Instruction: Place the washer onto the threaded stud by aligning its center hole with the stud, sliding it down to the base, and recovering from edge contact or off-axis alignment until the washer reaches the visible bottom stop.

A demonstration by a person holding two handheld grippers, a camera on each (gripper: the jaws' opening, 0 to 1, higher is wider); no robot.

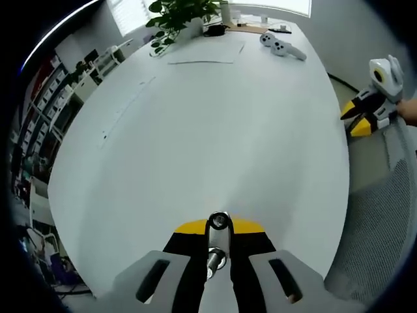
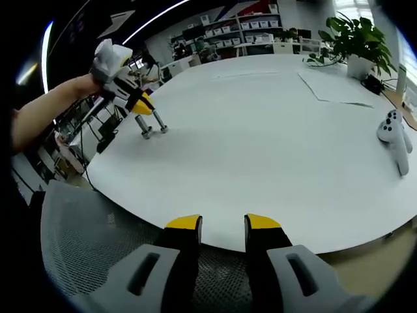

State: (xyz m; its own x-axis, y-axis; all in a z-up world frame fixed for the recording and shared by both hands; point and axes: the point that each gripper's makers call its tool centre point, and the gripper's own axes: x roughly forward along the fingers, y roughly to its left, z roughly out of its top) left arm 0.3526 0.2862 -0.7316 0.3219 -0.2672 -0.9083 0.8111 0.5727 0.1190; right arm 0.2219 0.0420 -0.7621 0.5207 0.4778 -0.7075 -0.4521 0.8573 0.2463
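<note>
Left gripper [image 1: 219, 251]: its two jaws are pressed tight on the threaded stud [image 1: 217, 242], low over the white table [image 1: 215, 130].
Stud: the same stud [image 2: 151, 124] shows from afar in the right gripper view, its foot on the table – held by the left gripper [image 2: 140, 104].
Washer: a ring sits at the stud's far end, but it is too small to be sure.
Right gripper [image 2: 223, 225]: jaws apart, nothing between them – above a mesh chair [image 2: 85, 228] at the table edge.
Far side: a plant [image 1: 179, 16] and white controllers [image 1: 281, 45], partly cut off.
</note>
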